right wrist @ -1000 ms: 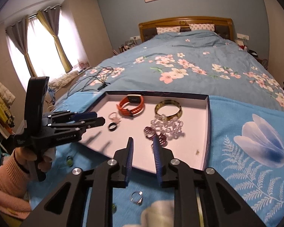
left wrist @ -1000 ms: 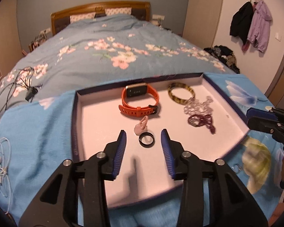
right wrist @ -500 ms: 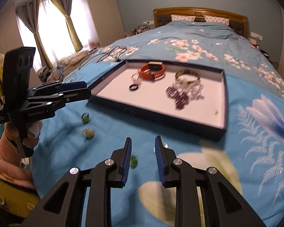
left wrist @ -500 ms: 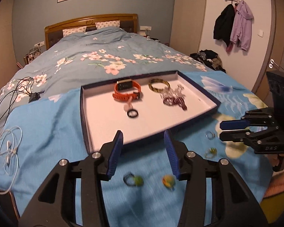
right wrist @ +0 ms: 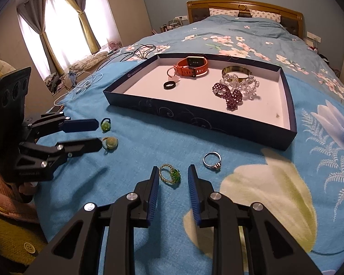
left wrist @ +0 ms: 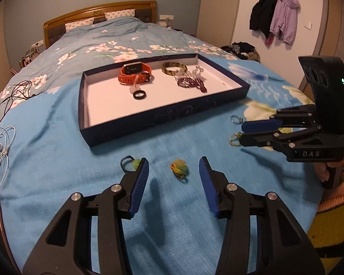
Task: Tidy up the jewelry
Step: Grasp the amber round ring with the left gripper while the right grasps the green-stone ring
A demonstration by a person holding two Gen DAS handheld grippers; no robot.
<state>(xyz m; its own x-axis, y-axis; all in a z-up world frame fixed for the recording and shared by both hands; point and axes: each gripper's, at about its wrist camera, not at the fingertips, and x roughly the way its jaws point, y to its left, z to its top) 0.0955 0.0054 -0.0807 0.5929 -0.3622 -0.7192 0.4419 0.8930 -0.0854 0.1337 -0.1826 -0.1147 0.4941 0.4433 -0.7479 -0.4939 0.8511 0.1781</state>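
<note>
A dark blue tray (left wrist: 162,116) (right wrist: 195,119) on the blue blanket holds an orange watch (left wrist: 134,73), a black ring (left wrist: 140,95), a bangle (left wrist: 174,67) and bead bracelets (left wrist: 190,82). Several rings lie loose in front of it. My left gripper (left wrist: 173,169) is open around a yellow-green bead ring (left wrist: 179,167); another green ring (left wrist: 129,162) lies by its left finger. My right gripper (right wrist: 173,176) is open around a green beaded ring (right wrist: 170,174); a silver ring (right wrist: 212,161) lies just right of it.
White earphone cables (left wrist: 0,149) and black cables (left wrist: 13,94) lie on the bed at the left. The flowered duvet stretches behind the tray. Coats (left wrist: 275,16) hang on the far wall. The person's sleeve (right wrist: 2,197) is at the blanket's near edge.
Both grippers have pulled back from over the tray to the blanket in front of it and come low over the loose rings. The right gripper has opened a little wider.
</note>
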